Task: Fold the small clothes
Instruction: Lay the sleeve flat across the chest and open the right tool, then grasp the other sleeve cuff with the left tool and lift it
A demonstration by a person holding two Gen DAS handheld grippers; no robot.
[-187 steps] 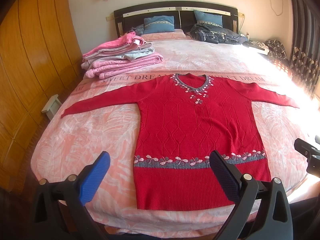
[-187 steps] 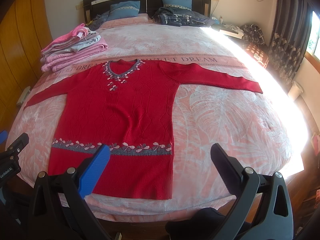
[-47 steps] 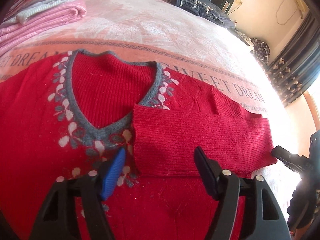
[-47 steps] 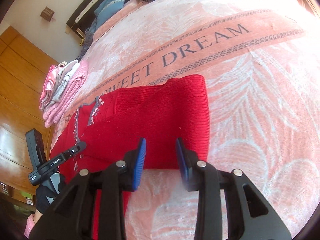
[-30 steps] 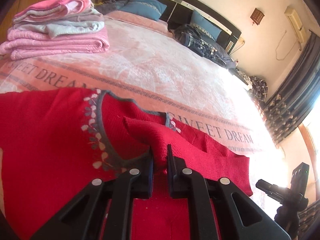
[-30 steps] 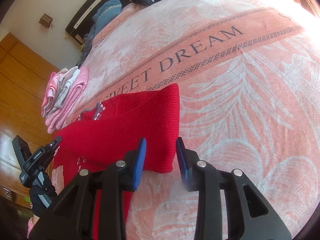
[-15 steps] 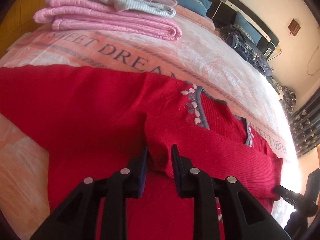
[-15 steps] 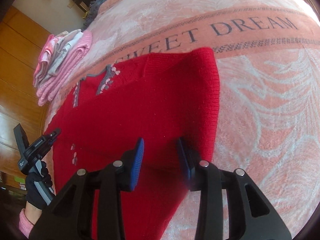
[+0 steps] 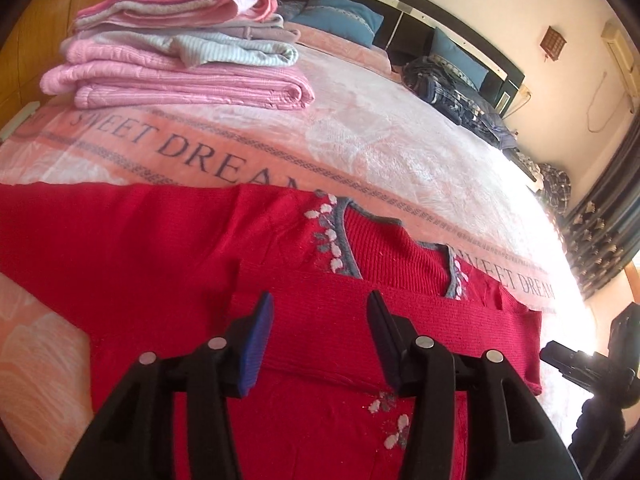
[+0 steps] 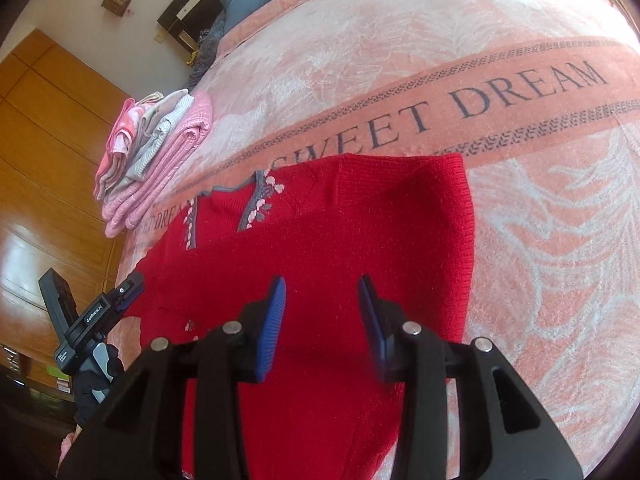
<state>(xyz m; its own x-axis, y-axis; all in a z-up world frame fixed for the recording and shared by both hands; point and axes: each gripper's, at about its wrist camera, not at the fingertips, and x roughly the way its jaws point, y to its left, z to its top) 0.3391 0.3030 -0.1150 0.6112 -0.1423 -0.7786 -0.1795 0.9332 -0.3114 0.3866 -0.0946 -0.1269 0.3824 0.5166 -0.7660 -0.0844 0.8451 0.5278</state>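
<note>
A red knitted sweater [image 9: 168, 240] with a grey, flower-trimmed V-neck [image 9: 340, 236] lies flat on the bed. Its right sleeve [image 9: 400, 336] is folded across the chest, just below the neckline. My left gripper [image 9: 320, 336] hovers open over that folded sleeve, holding nothing. In the right wrist view the sweater [image 10: 360, 240] shows its folded shoulder edge at the right. My right gripper [image 10: 322, 316] is open above the sweater's right side, empty. The other sleeve stretches out flat to the left.
A stack of folded pink and grey clothes [image 9: 180, 56] sits at the bed's far left. The pink "SWEET DREAM" blanket [image 10: 520, 200] covers the bed. Pillows [image 9: 340, 20] and dark clothes [image 9: 460, 88] lie by the headboard. A gloved hand [image 10: 90, 388] holds the left gripper.
My left gripper has opened and let go of the sleeve, which now lies across the chest. My right gripper opened wider and stays over the sweater's right side.
</note>
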